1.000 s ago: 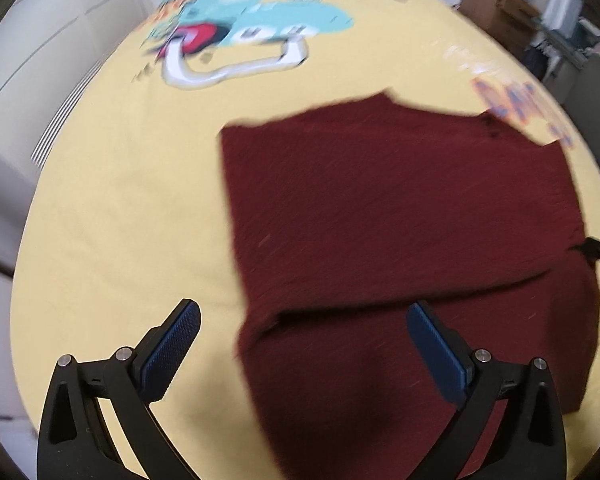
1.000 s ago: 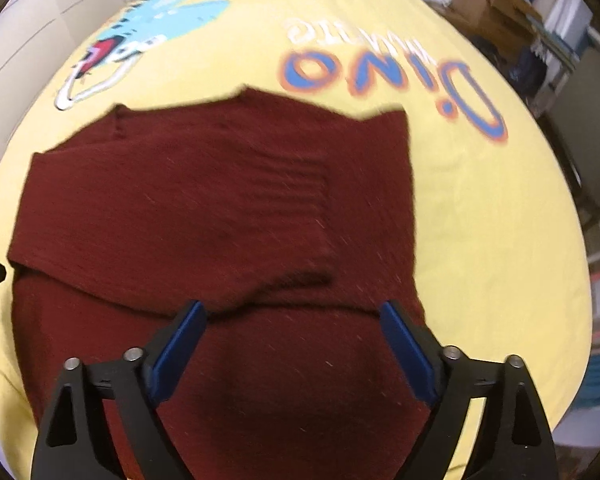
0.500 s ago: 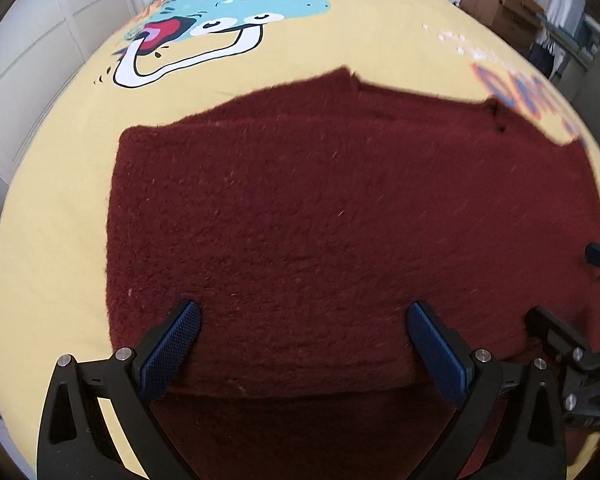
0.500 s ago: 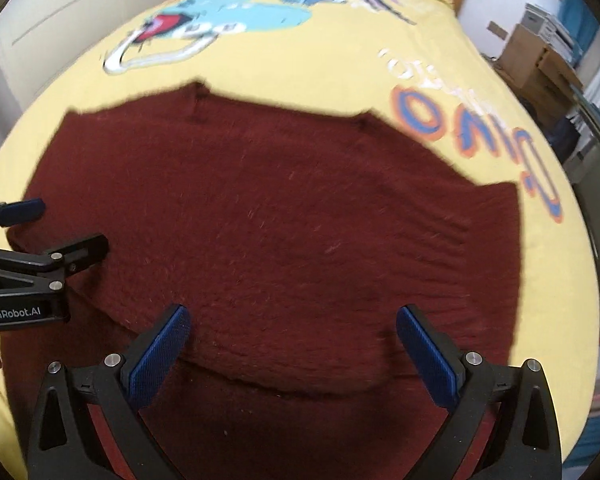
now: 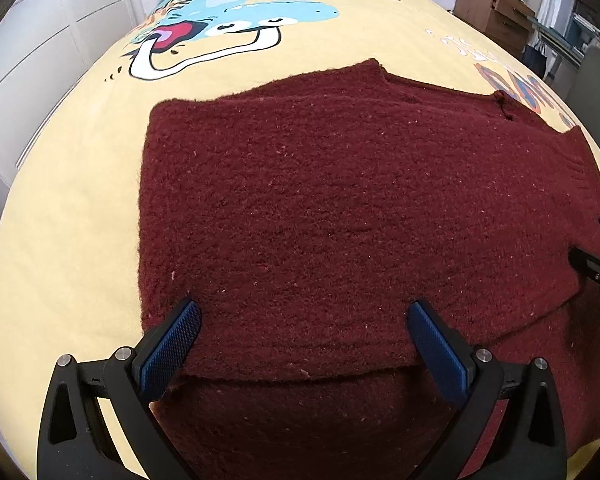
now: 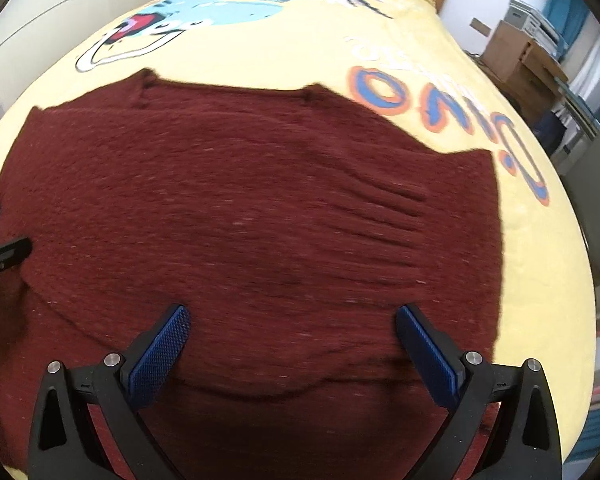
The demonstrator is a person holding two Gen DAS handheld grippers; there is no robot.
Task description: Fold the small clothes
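Sweater (image 5: 340, 208), dark red fuzzy knit, lies flat on the yellow bedspread (image 5: 72, 208), long axis sideways, upper layer folded over. Left gripper (image 5: 304, 336) and right gripper (image 6: 292, 340) gape wide above it, empty.

Dark maroon knit sweater (image 5: 340, 208), flecked with pale lint, ribbed at right. Yellow bedspread (image 5: 72, 208) printed with a light-blue cartoon dinosaur (image 5: 236, 12), white-outlined mouth, red tongue, at far left; orange-edged blue lettering (image 6: 432, 104) at far right. Gripper pads (image 5: 172, 344) are blue, textured, on black frames.
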